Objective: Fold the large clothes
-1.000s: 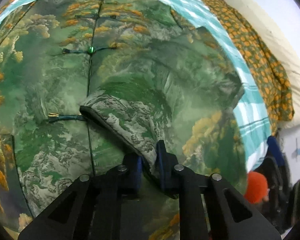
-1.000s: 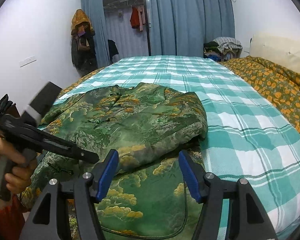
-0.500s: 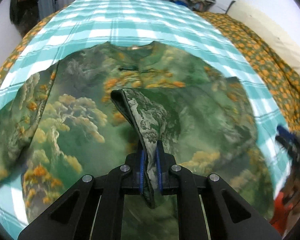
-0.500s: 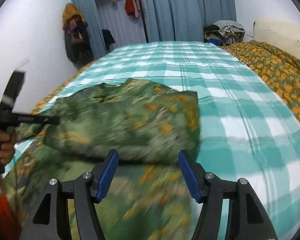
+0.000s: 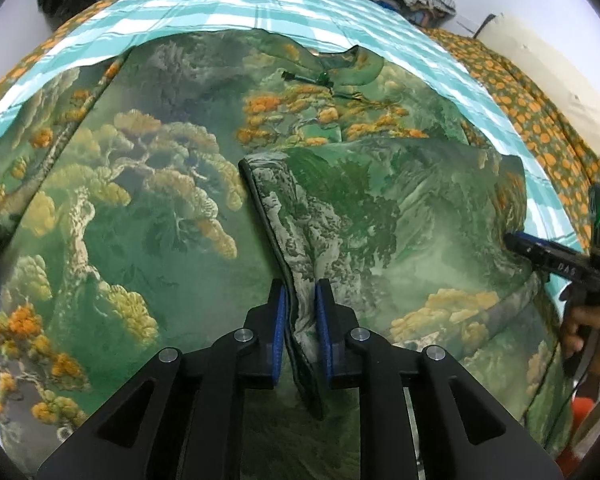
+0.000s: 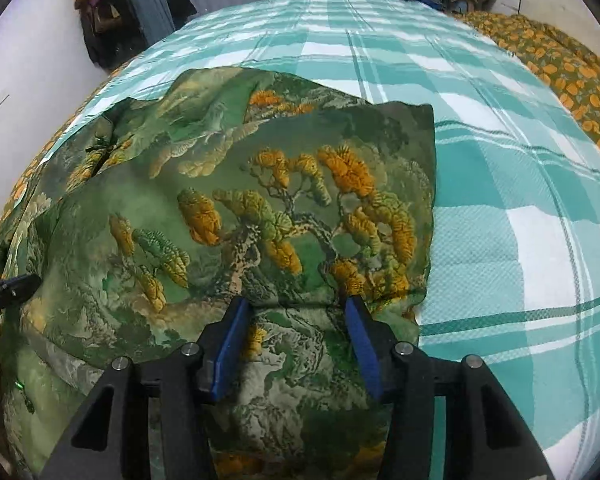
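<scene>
Left gripper (image 5: 301, 312) clamps the green jacket (image 5: 148, 200) hem at 6 o'clock; right gripper (image 6: 296, 336) jaws stand apart over jacket fabric.

Only one piece of text could be read. On the black body of the right gripper (image 5: 556, 262), seen at the right edge of the left wrist view, there were small pale letters that looked like "DAS"; the letters were small and I was not fully sure of them. In the right wrist view, no words, numbers, labels or brand marks could be read on anything.
</scene>
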Action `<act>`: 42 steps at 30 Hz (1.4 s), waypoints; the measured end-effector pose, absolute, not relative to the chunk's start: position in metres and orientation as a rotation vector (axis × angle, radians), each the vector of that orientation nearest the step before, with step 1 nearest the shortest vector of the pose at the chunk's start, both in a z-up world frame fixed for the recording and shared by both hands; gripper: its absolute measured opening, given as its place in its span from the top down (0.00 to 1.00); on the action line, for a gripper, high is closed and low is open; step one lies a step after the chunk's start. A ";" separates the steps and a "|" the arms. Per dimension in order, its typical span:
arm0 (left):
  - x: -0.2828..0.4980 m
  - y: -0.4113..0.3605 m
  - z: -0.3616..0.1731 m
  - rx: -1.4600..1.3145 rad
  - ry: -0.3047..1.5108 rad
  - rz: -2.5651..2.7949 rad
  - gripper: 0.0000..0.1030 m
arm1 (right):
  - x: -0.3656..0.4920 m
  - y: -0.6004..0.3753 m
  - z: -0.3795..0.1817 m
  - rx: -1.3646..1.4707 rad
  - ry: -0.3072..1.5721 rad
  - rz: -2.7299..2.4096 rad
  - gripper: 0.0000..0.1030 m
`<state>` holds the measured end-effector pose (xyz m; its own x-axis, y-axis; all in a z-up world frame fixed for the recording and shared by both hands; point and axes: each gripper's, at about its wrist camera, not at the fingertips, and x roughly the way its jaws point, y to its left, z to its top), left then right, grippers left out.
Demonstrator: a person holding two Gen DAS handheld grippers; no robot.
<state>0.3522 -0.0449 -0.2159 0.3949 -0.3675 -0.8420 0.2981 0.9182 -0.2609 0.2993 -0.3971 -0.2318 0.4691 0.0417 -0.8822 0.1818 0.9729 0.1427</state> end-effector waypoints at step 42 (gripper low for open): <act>0.335 -0.040 -0.205 -0.067 1.047 -0.342 0.57 | 0.278 -0.340 -0.217 0.044 1.084 -0.193 0.50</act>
